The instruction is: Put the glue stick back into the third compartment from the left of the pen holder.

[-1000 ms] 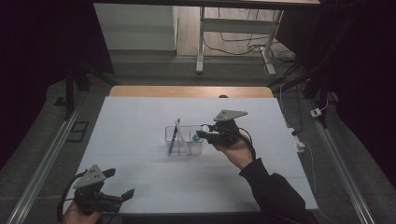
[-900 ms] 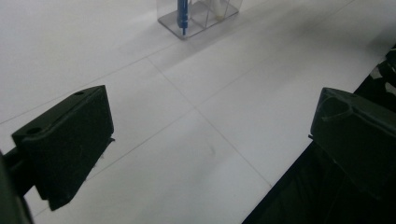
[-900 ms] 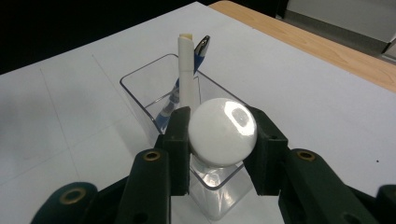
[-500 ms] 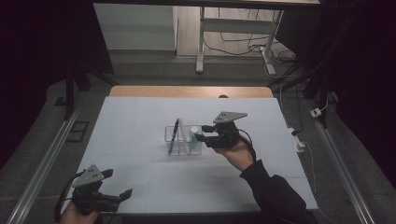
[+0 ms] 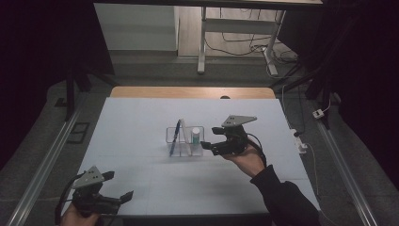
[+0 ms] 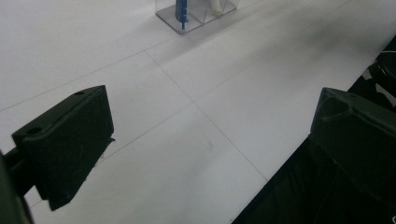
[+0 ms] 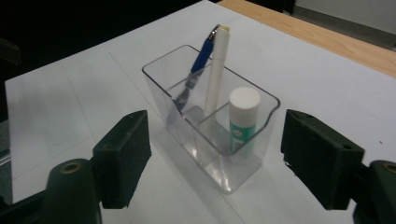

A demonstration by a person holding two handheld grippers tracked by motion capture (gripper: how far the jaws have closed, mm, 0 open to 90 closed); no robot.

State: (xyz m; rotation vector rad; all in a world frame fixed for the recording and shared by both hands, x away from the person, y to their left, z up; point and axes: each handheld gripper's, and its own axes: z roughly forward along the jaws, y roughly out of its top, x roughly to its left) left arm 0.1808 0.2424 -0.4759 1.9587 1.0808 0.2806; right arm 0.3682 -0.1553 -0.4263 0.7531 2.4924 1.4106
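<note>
White covering spreads over the table (image 5: 141, 122), with a strip of bare wood along its far edge. Near the table's middle stands a clear plastic organizer (image 7: 212, 135) with compartments: one holds a blue pen (image 7: 196, 70) and a white pen (image 7: 217, 70), both leaning, and the end one toward the right gripper holds a glue stick (image 7: 243, 119) standing upright. The right gripper (image 5: 207, 145) sits just beside the organizer's right end; its jaws have just been opening and stand spread, nothing pressed between them. The left gripper (image 5: 120, 190) rests at the table's near left corner, jaws apart and empty.
</note>
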